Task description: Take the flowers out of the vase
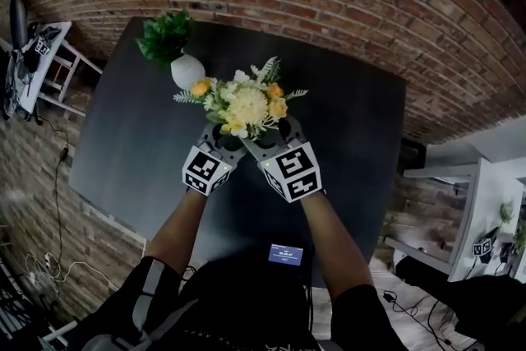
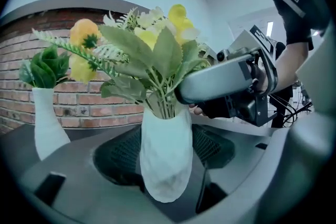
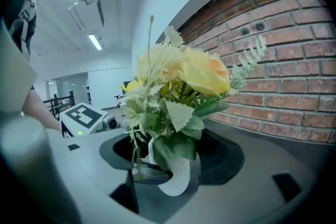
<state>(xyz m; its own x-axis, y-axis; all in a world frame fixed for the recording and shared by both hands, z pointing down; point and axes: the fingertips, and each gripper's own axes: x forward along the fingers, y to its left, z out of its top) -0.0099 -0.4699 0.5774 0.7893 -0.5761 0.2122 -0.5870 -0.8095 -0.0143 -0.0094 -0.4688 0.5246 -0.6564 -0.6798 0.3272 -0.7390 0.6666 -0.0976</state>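
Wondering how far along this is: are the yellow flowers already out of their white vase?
No, the flowers have their stems down inside the white vase.

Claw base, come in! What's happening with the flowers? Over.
Left claw clamped on white vase. Right claw gripping flowers at its neck. Flowers not out yet. Vase of greenery stands apart.

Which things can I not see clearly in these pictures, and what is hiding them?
Left gripper view: the left gripper, shut on the vase, hides the foot of the second vase behind its body.
Right gripper view: leaves hide the vase neck and the stems, so whether the right gripper holds them cannot be told.
Head view: the flowers cover the vase and the jaws of both.
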